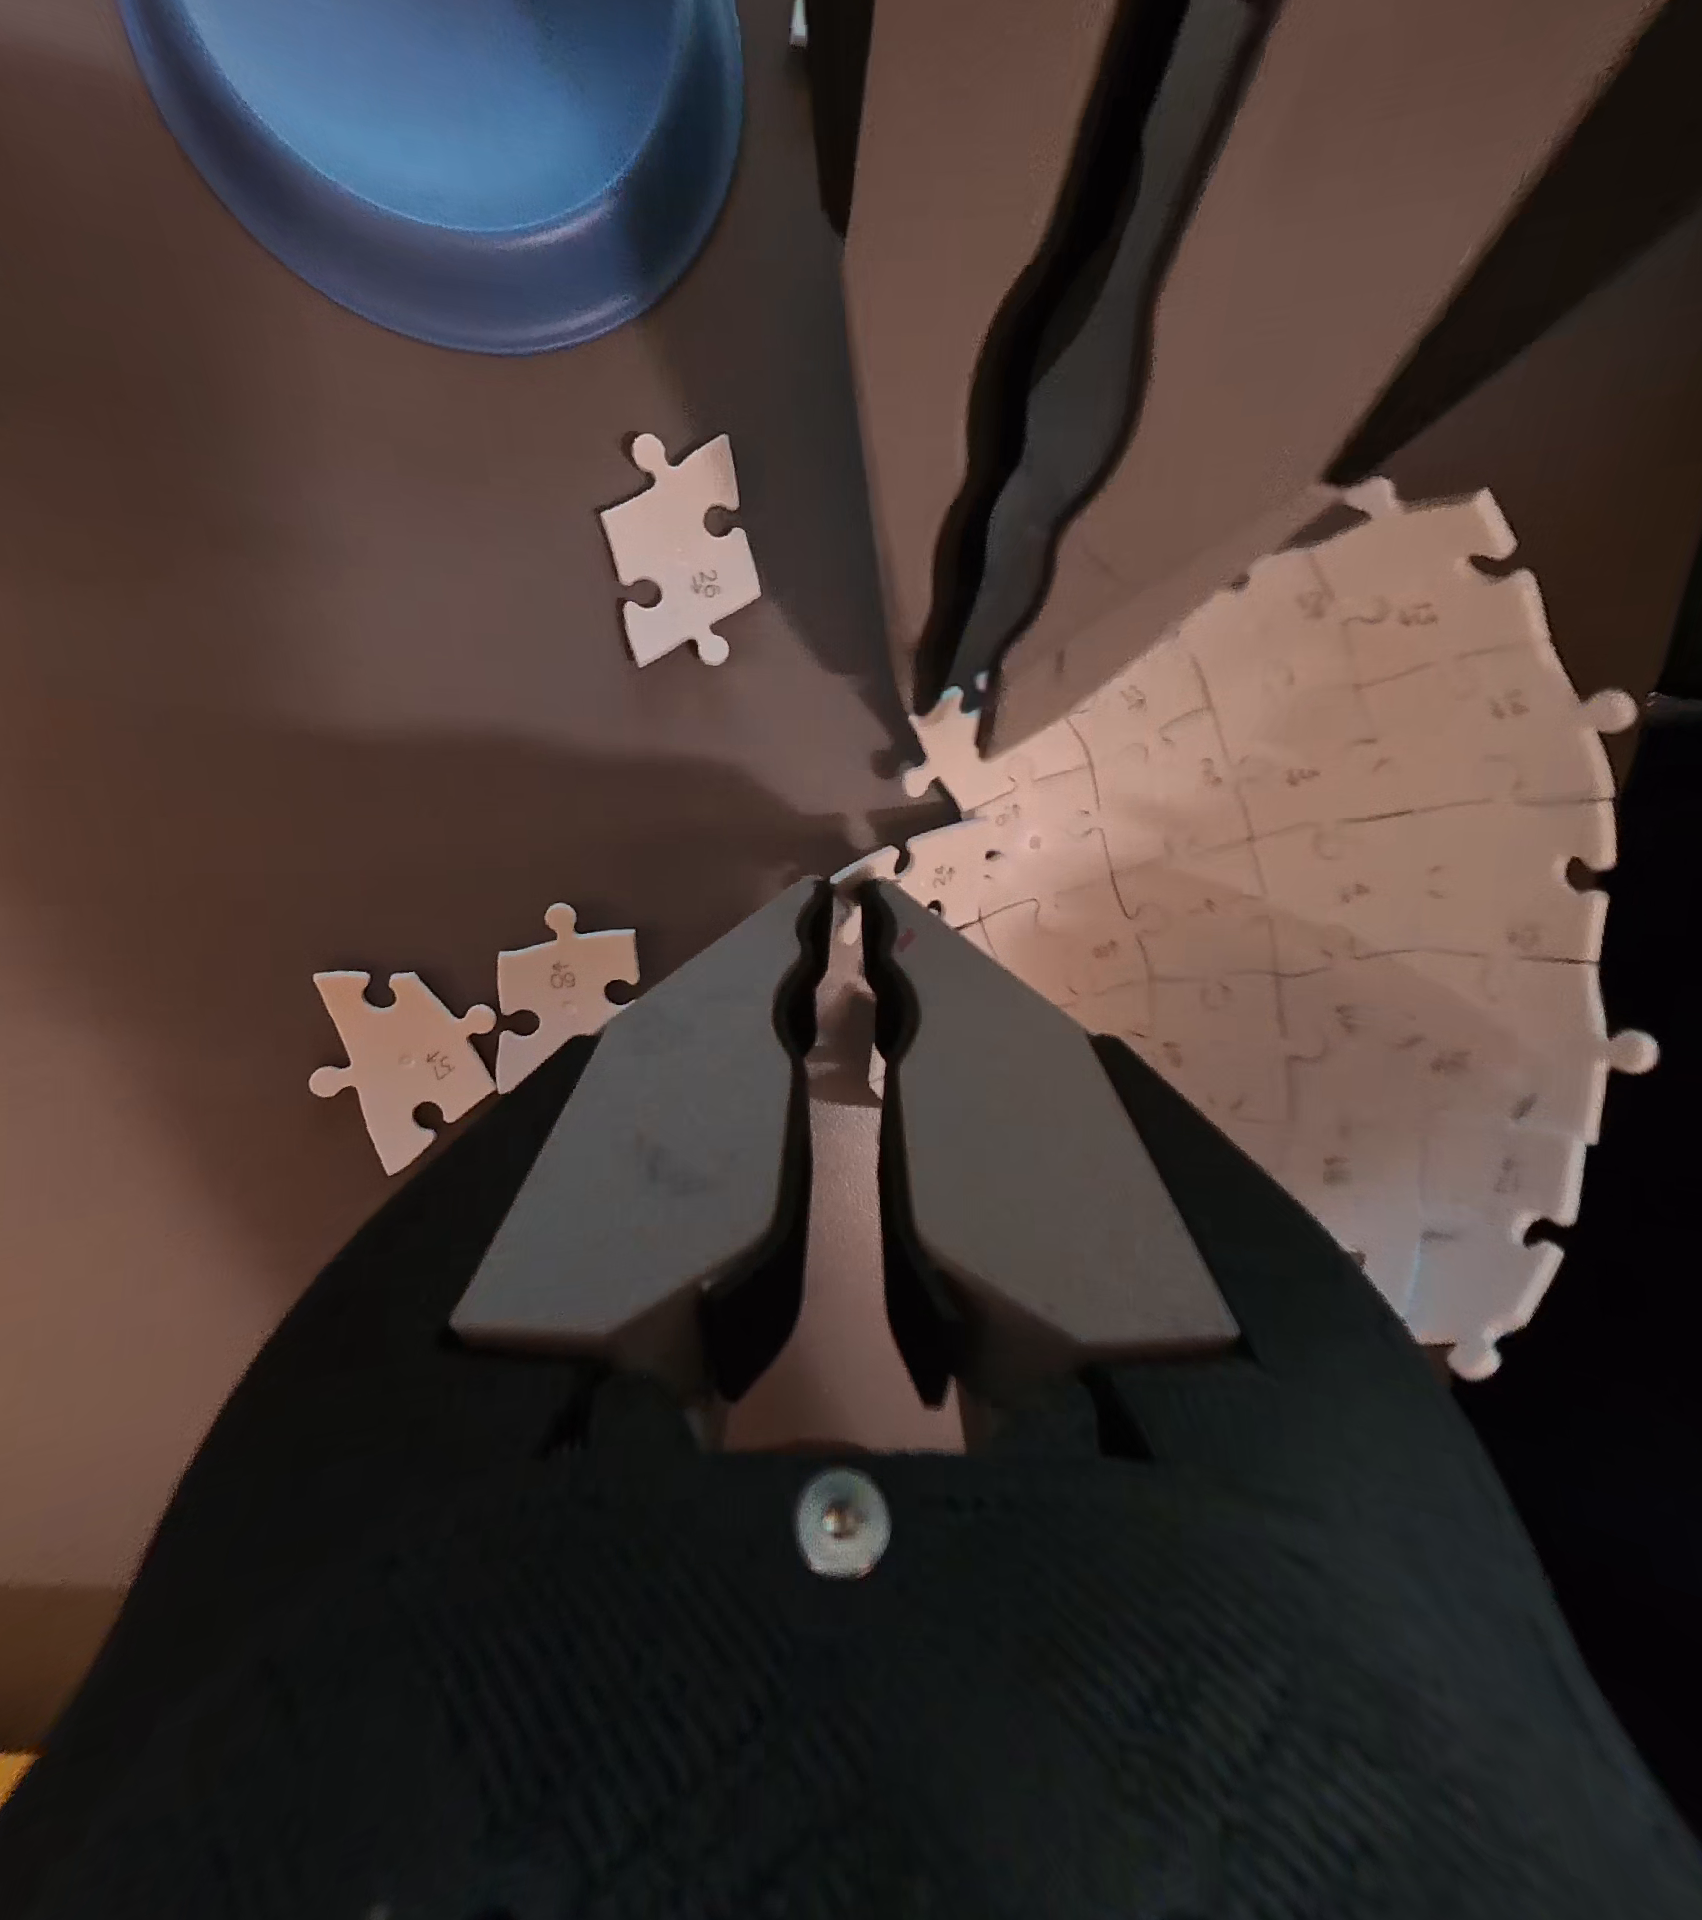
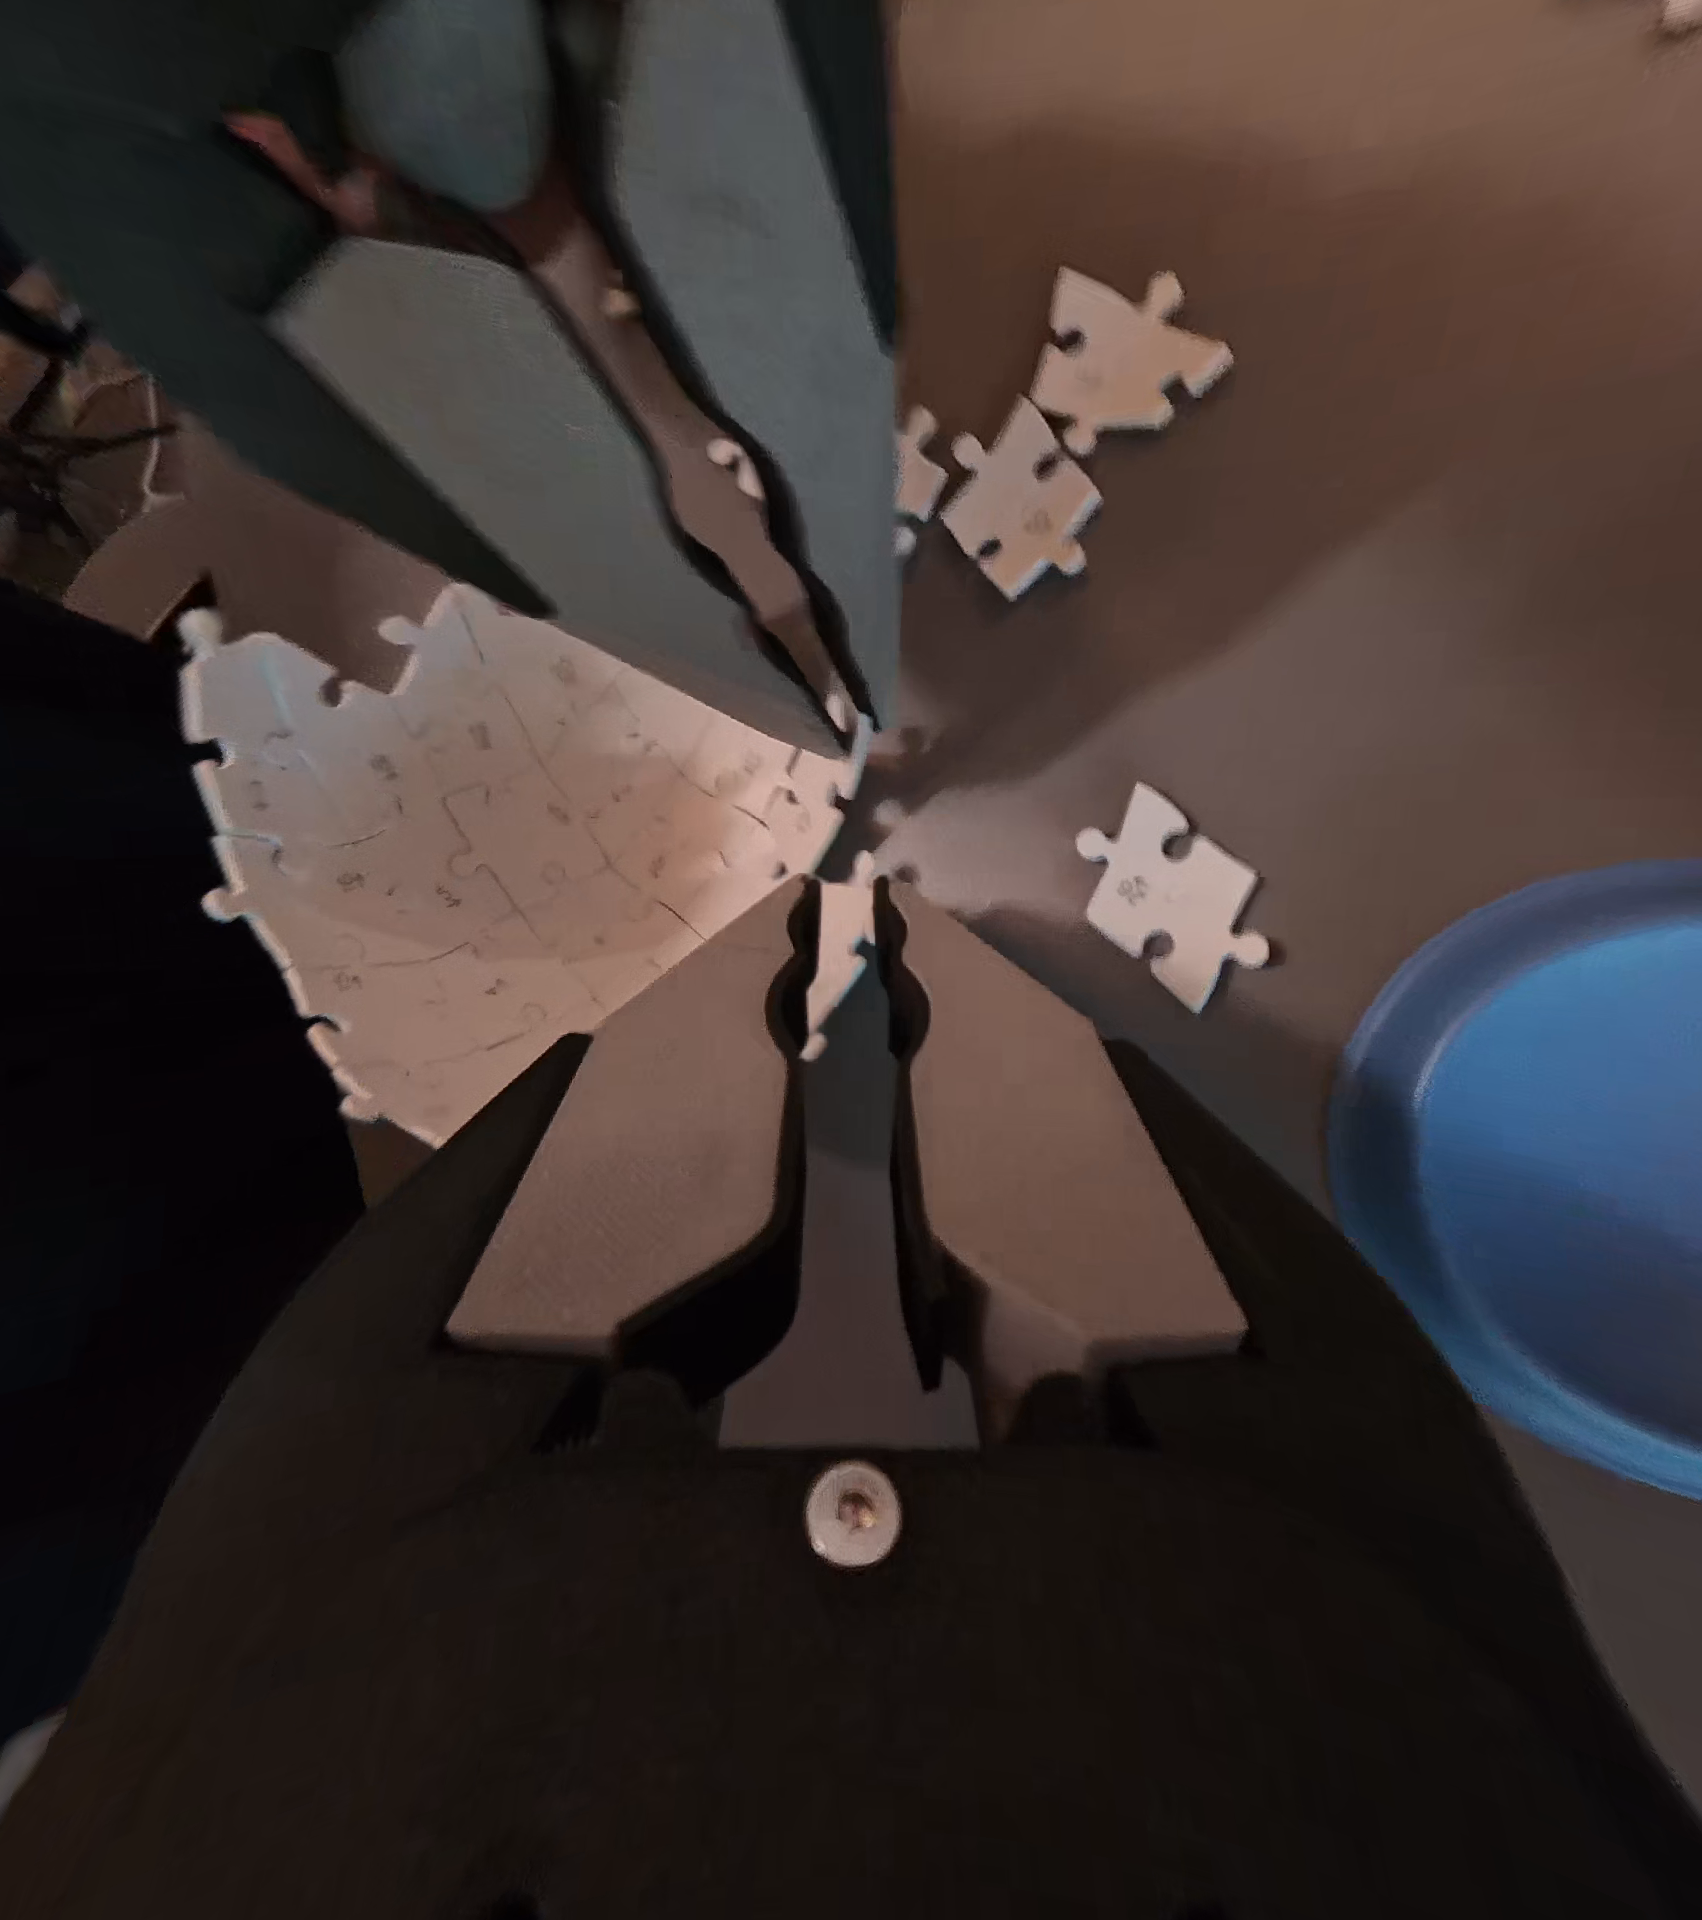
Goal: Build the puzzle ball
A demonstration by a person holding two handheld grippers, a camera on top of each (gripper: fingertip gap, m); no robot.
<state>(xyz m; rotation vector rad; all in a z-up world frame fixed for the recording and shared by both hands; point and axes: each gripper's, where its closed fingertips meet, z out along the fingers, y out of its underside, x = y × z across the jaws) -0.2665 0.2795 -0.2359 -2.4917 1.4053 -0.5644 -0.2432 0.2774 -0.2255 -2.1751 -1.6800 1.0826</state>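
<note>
White puzzle shell (image 1: pixel 1294 914) edge pinched by left gripper (image 1: pixel 842 894); right gripper (image 2: pixel 842 894) nearly closed, pinching its rim.

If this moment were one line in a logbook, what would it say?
step: closing shell seam | left gripper: pinching shell edge | right gripper: pinching opposite edge | loose pieces: on table | blue dish: empty
</note>
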